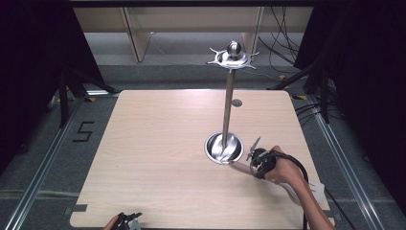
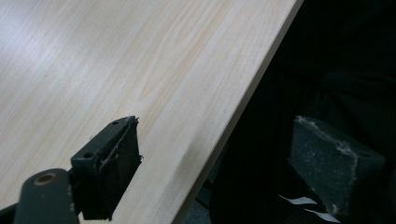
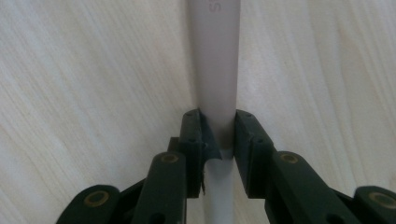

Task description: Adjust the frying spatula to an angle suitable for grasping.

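Two tongs — right tongs (image 3: 218, 135) clamp a white handle (image 3: 215, 60); left tongs (image 2: 224, 163) apart.

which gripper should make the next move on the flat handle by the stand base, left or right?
Right. The right gripper is already shut on the flat handle, next to the stand base. The left gripper sits open at the table's near edge, far from the stand.

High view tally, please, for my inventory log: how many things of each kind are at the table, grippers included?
Metal stand: 1
Pale flat handle in the right gripper: 1
Grippers, counting the left gripper: 2
Total: 4
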